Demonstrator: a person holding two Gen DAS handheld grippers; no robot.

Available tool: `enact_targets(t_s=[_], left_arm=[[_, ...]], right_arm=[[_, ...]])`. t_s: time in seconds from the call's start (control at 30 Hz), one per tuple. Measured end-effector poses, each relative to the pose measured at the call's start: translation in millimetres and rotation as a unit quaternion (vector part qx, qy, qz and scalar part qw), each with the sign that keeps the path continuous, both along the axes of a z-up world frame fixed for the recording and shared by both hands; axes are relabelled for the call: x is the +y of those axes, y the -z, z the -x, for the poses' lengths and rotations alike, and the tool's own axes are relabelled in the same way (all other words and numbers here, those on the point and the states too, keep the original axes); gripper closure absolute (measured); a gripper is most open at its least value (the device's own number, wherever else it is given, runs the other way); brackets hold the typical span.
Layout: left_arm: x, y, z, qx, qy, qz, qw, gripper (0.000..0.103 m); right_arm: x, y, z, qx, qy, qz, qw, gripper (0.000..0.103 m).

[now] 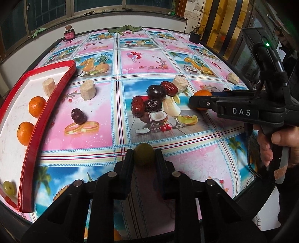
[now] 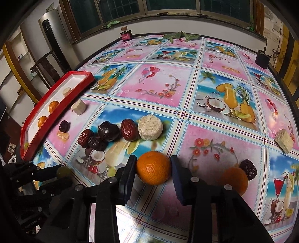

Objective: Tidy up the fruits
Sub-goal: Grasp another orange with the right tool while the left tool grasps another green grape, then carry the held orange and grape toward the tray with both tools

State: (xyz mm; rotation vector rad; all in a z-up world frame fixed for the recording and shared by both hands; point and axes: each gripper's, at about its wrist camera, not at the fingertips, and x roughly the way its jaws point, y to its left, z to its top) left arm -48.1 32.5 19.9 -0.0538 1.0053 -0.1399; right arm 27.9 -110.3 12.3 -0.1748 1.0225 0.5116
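While the left tool [image 1: 144, 156] pinches a green grape [image 1: 144, 156], the right tool [image 2: 153, 166] grips an orange [image 2: 153, 167] near the red tray [image 2: 50, 112].

**A lived-in room at home, table spread for sorting fruit**

A large table [image 2: 186, 97] is sitting under a row of dark-framed windows [image 2: 168, 7], wearing a glossy oilcloth printed with cocktails, pineapples and balloons. A tall standing air conditioner [image 2: 50, 35] is occupying the corner beside a wooden chair [image 2: 44, 67] and wall shelves. A small perfume bottle [image 1: 69, 33] is resting at the table's far edge, while green leaves [image 2: 179, 35] are lying near the sill. Worn paint and loose cords are showing on the right-hand wall: a household room, not a lab.
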Motion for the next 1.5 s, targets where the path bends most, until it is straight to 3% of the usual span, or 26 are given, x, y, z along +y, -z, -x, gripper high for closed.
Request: enact_targets(t_s=[0.6, 1.5], left_arm=[[20, -20, 7, -0.025, -0.02, 0.021, 0.9993, 0.083], [86, -58, 21, -0.074, -0.099, 0.031, 0.9918, 0.083]], right_arm=[[20, -18, 10, -0.012, -0.028, -0.015, 0.999, 0.065], [67, -52, 22, -0.04, -0.075, -0.048, 0.995, 0.066]])
